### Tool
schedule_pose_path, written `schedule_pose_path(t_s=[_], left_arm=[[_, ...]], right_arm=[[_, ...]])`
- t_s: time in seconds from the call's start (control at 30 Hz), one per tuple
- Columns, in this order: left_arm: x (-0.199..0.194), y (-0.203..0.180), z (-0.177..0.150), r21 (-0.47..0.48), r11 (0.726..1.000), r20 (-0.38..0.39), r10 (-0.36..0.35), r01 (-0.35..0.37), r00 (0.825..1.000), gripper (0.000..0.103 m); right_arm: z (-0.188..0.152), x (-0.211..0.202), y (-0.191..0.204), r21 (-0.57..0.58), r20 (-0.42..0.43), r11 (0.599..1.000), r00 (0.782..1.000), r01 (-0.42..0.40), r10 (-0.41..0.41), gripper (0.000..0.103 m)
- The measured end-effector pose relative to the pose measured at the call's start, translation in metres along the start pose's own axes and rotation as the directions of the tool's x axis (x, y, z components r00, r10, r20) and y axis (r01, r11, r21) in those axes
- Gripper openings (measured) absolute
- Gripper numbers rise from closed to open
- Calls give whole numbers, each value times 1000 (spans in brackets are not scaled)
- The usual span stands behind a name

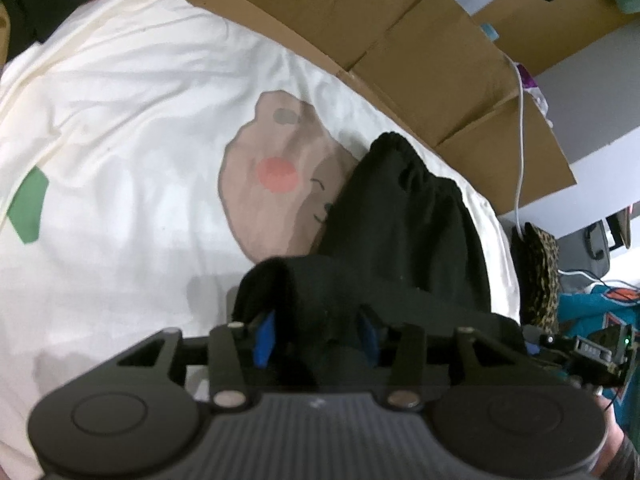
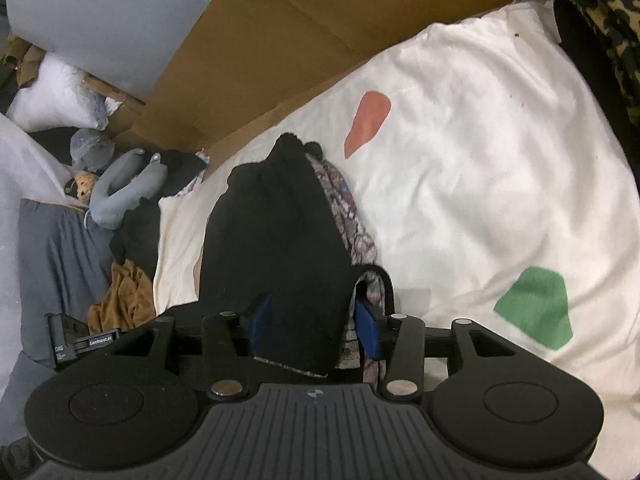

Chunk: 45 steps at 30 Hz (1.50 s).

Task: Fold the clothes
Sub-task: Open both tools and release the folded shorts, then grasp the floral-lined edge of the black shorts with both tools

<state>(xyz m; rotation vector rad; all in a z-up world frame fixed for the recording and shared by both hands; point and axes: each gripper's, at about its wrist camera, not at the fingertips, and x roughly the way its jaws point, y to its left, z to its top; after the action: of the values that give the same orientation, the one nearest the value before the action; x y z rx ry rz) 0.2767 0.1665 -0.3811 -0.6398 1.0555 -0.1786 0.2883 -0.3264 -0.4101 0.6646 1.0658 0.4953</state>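
- Step in hand: we judge a fold of the soft black knit garment (image 1: 404, 216) is being laid onto the cream bedsheet with printed colour patches (image 1: 120, 120).
- Left tongs (image 1: 316, 334): spread, blue pads apart, black cloth bunched loosely between them.
- Right tongs (image 2: 310, 324): spread likewise; the garment and its patterned lining (image 2: 352, 216) lie between.
- Next move, in our view: draw both tongs clear without dragging the limp fabric, then smooth the crease.
- Behind: stiff brown corrugated cardboard (image 1: 360, 20).
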Motion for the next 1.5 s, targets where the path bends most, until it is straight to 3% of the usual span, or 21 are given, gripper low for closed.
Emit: schedule_pose_path(t_s=[0.23,0.4,0.83,1.33,1.5], left_arm=[[5,-5,7,16,999,23,-30,29,999,47],[7,-9,20,22,998,37,-61,61,997,47],[14,2,51,-32,999,107,-22,25,994,47],[7,7,45,41,997,136,65,-71,989,47],[10,7,38,84,994,127,65,-76,990,46]], right_arm=[[-2,17,-3,33,-46,999,998,-42,43,57],[12,19,3,25,-28,997,997,-74,74,58],[42,23,-4,43,58,999,998,-13,11,58],[40,19,-4,-59,108,990,987,130,-123,56],[41,31,1,-96,85,985,987,142,-134,47]])
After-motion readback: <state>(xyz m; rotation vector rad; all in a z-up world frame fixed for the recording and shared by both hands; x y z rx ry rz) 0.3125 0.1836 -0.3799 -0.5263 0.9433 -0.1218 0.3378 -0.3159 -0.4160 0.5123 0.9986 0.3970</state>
